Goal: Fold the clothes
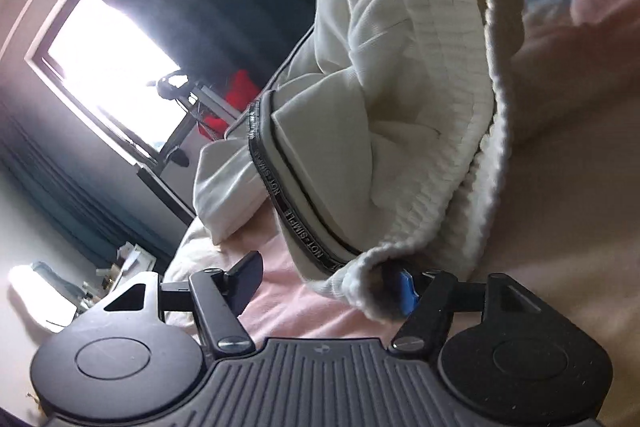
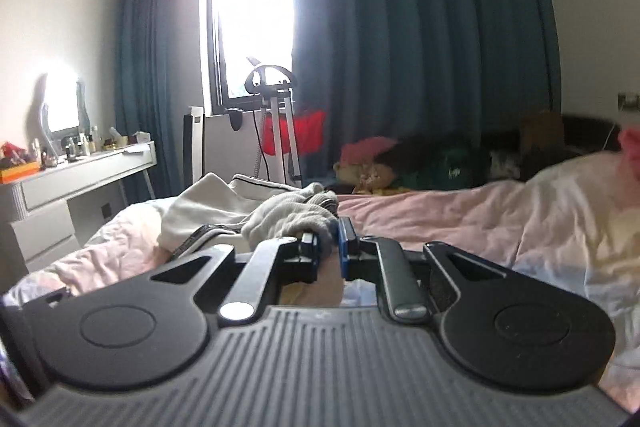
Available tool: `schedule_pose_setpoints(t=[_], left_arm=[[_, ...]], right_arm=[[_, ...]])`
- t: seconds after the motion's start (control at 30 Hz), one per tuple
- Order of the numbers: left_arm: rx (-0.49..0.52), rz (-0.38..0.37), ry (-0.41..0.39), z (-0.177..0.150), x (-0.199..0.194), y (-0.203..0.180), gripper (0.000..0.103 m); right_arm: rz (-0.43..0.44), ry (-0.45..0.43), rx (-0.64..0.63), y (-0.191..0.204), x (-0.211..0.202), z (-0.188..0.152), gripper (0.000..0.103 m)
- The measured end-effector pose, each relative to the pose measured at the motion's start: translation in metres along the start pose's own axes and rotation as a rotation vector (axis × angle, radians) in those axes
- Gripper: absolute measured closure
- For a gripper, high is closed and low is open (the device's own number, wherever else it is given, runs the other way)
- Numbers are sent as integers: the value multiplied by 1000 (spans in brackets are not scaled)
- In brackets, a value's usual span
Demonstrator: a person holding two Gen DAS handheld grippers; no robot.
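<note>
A cream-white garment [image 1: 384,99] with a ribbed elastic waistband and a grey lettered side stripe [image 1: 296,223] lies crumpled on a pink bedsheet [image 1: 560,187]. My left gripper [image 1: 324,283] is open; a ribbed corner of the waistband drapes over its right, blue-padded finger [image 1: 406,291], while the left finger [image 1: 244,279] stands apart. In the right wrist view the same garment [image 2: 240,207] lies bunched on the bed. My right gripper [image 2: 330,247] is shut on the waistband's ribbed edge [image 2: 296,215], low over the sheet.
The pink sheet [image 2: 480,219] is rumpled. A pile of coloured clothes and toys [image 2: 420,159] lies at the far side by blue curtains [image 2: 420,27]. A white dresser [image 2: 80,171] stands left, an exercise bike [image 2: 276,115] under the window.
</note>
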State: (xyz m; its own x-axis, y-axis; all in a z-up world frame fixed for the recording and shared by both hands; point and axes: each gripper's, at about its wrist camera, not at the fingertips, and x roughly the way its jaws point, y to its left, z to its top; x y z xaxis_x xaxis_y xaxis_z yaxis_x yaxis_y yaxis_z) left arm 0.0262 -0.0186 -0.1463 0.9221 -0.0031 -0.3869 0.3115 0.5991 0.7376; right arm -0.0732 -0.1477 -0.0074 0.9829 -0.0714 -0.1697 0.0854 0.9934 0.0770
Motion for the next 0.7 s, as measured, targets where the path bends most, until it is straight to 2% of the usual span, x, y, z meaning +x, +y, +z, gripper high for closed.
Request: schedule_pose_setpoints(t=[0.03,0.17,0.27,0.3,0.4,0.5,0.53,0.6,0.7], left_arm=[[32,-7,-7,1,-1,-7,49],[155,24,-17,2,4,-36,58],[80,20,27,4,14,-27,66],[36,19,34,5,15,-20,75],[-123,64,46,7,13,10,79],[-417,106,43,4,5,76,80],[-521,114,39,0,1,101,80],[-720,129,32,-7,-3,154,81],[-938,181,37,-15,1,241,82]], right_arm=[[-9,2,-18,2,-1,-2,90],[-49,32,-35,2,2,-3,90],[-84,74,-17,-4,9,-8,90],[-98,96,-10,-6,13,-11,91],[-117,186,57,-17,25,-22,91],[-99,315,257,-34,36,-41,91],[-95,333,328,-35,33,-48,91],[-64,335,407,-24,26,-55,96],[28,296,414,23,22,-50,96]])
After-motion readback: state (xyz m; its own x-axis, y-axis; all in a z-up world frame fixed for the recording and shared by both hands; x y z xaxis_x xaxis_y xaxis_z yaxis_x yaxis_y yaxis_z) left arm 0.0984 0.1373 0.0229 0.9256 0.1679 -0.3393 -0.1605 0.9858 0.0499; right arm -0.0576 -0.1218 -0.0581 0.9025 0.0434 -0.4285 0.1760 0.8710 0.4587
